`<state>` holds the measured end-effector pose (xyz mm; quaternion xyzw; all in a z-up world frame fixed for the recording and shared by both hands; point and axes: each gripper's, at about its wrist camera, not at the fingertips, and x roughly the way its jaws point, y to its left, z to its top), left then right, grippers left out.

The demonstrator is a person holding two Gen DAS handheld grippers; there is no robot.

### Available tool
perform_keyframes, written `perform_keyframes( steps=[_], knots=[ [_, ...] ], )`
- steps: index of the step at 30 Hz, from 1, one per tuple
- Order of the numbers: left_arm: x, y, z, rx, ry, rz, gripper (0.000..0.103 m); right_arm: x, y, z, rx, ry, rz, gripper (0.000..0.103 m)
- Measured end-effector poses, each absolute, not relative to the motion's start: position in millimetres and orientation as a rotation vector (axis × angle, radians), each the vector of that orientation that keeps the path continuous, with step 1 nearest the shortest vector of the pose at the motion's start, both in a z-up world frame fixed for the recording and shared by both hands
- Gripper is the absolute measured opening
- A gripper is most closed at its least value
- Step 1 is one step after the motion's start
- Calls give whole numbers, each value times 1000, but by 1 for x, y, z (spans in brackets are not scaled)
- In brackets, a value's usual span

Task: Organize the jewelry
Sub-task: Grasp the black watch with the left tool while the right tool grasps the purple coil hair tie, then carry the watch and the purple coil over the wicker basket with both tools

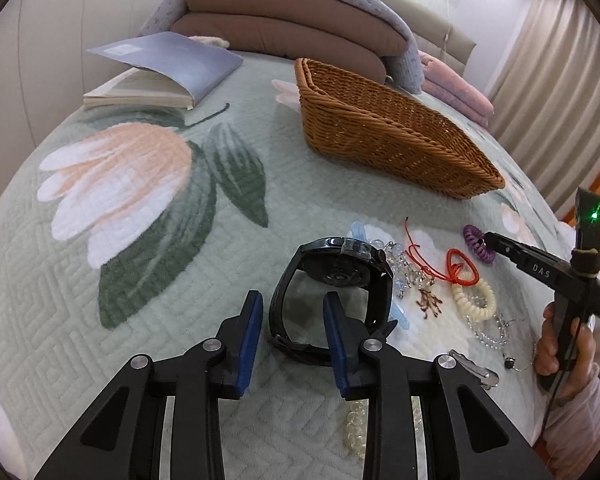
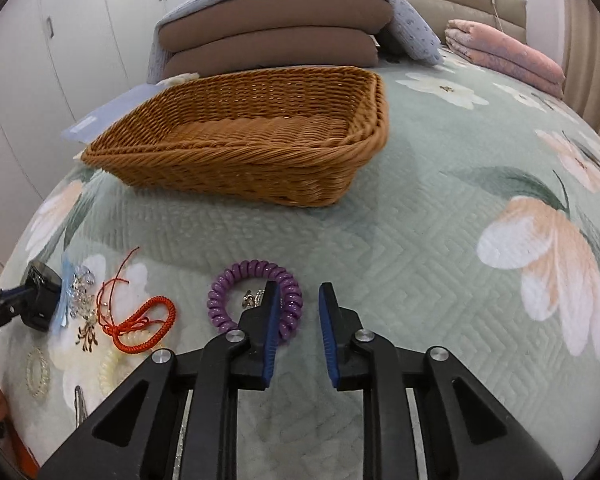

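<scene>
We are working over a quilted, flower-printed bedspread [image 1: 148, 320], holding a gripper in each hand. The left gripper [image 1: 294, 310] is spread open around the band of a black watch [image 1: 336, 276]; one pad sits outside the band and the other reaches inside its loop, and neither seems to press it yet, so we judge the watch ungrasped. It stands on its side among the jewelry near the quilt's front edge. The right gripper [image 2: 298, 304] is also open and holds nothing, with its left pad just over the rim of a purple coil [image 2: 255, 300]. Behind lies a wicker basket [image 2: 236, 168], apparently empty, well apart from the pile. The risks, as we judge them: the band is smooth and curved, so closing off-centre could let the watch twist or slip out on the way to the basket. A clear bead bracelet [image 1: 404, 268] lies against the watch and could be dragged along. The red cord [image 2: 144, 322] rests across a cream coil [image 1: 474, 300], so lifting one may pull the other. The left view alone shows the pads around the band, a clear bead ring [image 1: 354, 426] below the gripper, and an open book [image 1: 156, 76] at the far left. The right view alone shows the basket's bare inside and a small metal piece [image 2: 253, 299] within the purple coil.
</scene>
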<state>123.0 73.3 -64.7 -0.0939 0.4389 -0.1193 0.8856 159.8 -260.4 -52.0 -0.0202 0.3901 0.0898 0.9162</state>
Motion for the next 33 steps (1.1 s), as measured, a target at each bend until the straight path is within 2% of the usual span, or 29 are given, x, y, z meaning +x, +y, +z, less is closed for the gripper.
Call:
perform_keyframes(
  steps=[4, 6, 7, 8, 11, 14, 15, 33],
  knots=[
    [124, 73, -66, -194, 913, -232, 32, 160, -251, -54, -99, 796, 161, 22],
    [127, 72, -67, -196, 916, -214, 28, 158, -247, -55, -126, 790, 156, 22],
    [129, 72, -68, -194, 916, -204, 27, 157, -245, -55, -131, 788, 163, 16],
    [129, 71, -68, -190, 915, -196, 25, 157, -245, -55, -128, 787, 179, 15],
    [129, 71, -68, -179, 905, -180, 16, 154, -249, -53, -101, 786, 215, 13],
    [126, 71, -66, -178, 888, -181, 16, 151, -254, -49, -55, 776, 264, 13],
    [125, 71, -65, -177, 882, -180, 10, 149, -255, -47, -48, 764, 269, 13],
    [105, 71, -41, -250, 761, -268, 10, 108, -250, -1, 21, 570, 348, 13]
  ],
)
